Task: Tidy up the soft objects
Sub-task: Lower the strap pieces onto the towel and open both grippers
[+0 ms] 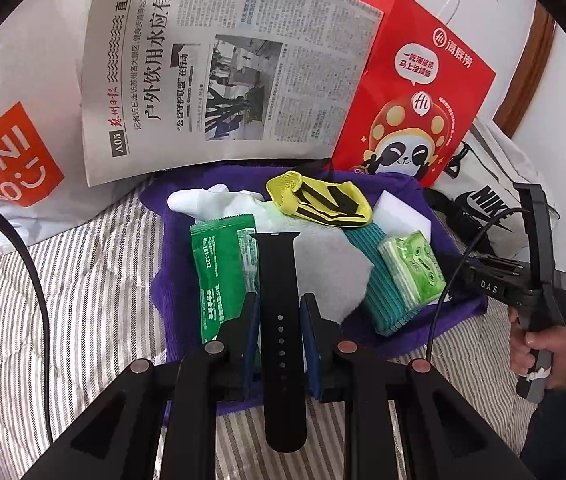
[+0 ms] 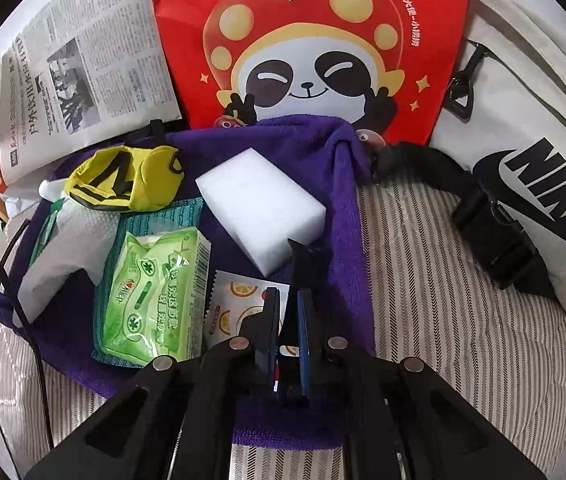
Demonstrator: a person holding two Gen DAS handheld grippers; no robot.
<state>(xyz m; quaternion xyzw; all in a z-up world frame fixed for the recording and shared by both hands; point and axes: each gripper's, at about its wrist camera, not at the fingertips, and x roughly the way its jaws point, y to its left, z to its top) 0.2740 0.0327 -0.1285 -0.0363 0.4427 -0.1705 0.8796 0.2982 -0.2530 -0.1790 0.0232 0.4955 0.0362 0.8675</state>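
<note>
While the left gripper (image 1: 279, 312) holds a black watch strap (image 1: 281, 312) pinched between its narrow jaws above the purple towel (image 1: 163, 276), the right gripper (image 2: 289, 312) stands with jaws drawn nearly together over the towel's near corner, a thin dark piece seemingly caught between them, though the view is too cramped to name it. Everything soft lies gathered on that towel, likely as a collecting base: white sponge block (image 2: 261, 210), green tissue pack (image 2: 151, 296), yellow-black sock (image 2: 123, 182), lemon-print sachet (image 2: 239, 308).

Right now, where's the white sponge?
In the right wrist view the white sponge lies on the purple towel, just ahead of the right gripper, right of the green tissue pack.
</note>
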